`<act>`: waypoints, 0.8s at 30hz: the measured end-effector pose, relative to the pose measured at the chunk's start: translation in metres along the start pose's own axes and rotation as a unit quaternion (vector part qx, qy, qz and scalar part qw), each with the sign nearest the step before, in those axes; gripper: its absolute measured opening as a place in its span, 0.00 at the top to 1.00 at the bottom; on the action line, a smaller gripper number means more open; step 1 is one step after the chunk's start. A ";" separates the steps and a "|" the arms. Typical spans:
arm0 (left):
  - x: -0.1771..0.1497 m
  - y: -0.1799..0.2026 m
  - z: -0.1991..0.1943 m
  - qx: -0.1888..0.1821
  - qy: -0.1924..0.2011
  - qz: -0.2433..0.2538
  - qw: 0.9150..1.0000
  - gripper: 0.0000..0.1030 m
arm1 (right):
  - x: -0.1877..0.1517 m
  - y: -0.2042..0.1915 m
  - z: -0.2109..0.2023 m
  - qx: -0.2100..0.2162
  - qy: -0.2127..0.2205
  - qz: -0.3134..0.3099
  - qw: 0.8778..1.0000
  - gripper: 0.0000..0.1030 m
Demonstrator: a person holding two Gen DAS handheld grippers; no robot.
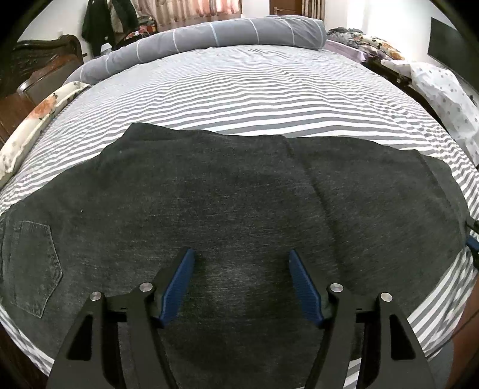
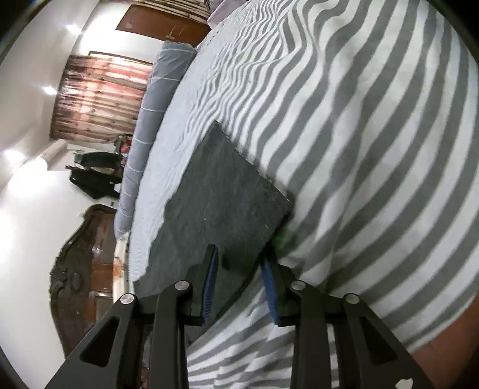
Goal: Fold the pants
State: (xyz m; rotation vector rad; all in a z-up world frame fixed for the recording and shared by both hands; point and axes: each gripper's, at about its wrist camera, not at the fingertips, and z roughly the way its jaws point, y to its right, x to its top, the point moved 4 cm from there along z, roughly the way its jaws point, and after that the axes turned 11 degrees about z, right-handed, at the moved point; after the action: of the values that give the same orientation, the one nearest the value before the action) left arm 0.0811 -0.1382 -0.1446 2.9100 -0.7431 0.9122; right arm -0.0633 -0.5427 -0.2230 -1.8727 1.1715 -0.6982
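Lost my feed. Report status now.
Left tongs open above pants. Right tongs straddling pants hem, grip unclear. Pants flat on striped bed, nothing obstructing.

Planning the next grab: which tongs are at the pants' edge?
The right tongs: their jaws straddle an edge of the pants by a corner. The left tongs sit wide open over the cloth's middle.

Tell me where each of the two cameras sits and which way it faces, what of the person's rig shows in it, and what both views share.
Left wrist: sits on the left gripper, looking down and forward across the dark grey denim pants spread flat on the grey-and-white striped bed sheet; its blue-padded fingers stand open above the cloth.
Right wrist: sits on the right gripper, rolled sideways, looking along the bed; its narrow jaws straddle the pants' edge.
Shared: pants, sheet, rolled grey quilt, pink curtains.
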 end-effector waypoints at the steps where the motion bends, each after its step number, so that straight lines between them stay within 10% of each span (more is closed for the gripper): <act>1: 0.000 0.000 0.000 0.000 0.000 0.000 1.000 0.34 | 0.001 -0.001 0.000 0.004 -0.001 -0.001 1.000 0.75; 7: 0.000 0.002 0.002 0.008 0.002 0.003 1.000 0.32 | 0.009 -0.019 -0.013 0.038 0.017 -0.021 0.999 0.86; 24: 0.002 0.022 -0.013 -0.022 0.006 0.011 1.000 0.32 | 0.012 -0.001 -0.008 0.021 0.015 -0.009 1.000 0.71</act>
State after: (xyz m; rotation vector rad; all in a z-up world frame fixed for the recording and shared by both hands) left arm 0.0659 -0.1569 -0.1358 2.8625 -0.7843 0.9030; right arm -0.0644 -0.5558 -0.2169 -1.8447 1.1516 -0.7589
